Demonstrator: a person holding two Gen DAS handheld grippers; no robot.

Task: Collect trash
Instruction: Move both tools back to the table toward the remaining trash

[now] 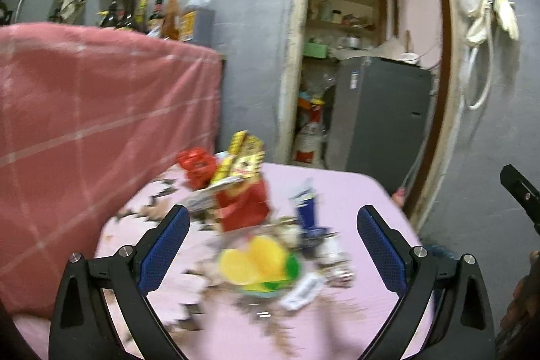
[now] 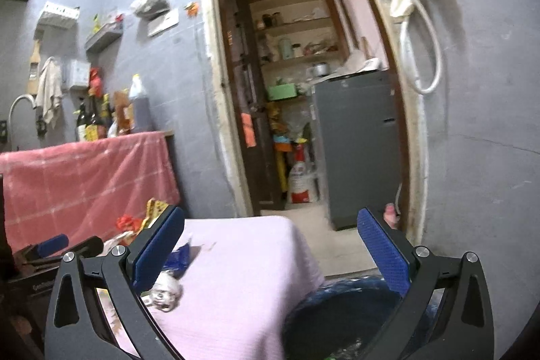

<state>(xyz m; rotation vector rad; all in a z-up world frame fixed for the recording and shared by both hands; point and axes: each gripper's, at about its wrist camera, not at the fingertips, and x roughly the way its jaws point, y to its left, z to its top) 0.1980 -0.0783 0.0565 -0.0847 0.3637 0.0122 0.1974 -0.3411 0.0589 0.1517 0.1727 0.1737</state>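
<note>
A heap of trash lies on the pink-covered table (image 1: 354,191): a yellow and green wrapper (image 1: 260,262), a red packet (image 1: 244,204), a yellow snack bag (image 1: 241,154), a red crumpled piece (image 1: 197,166), a blue wrapper (image 1: 308,208) and scattered scraps. My left gripper (image 1: 271,225) is open and empty, hovering over the heap. My right gripper (image 2: 270,231) is open and empty, above the table's right edge (image 2: 270,245). A crumpled foil ball (image 2: 165,292) and the blue wrapper (image 2: 179,258) show by its left finger. A dark blue bin (image 2: 341,316) sits below the table's right side.
A counter draped in red checked cloth (image 1: 101,110) stands left, with bottles (image 1: 199,12) on top. A doorway (image 2: 303,90) ahead opens onto shelves and a grey fridge (image 2: 357,144). The left gripper shows at the left edge of the right wrist view (image 2: 50,245).
</note>
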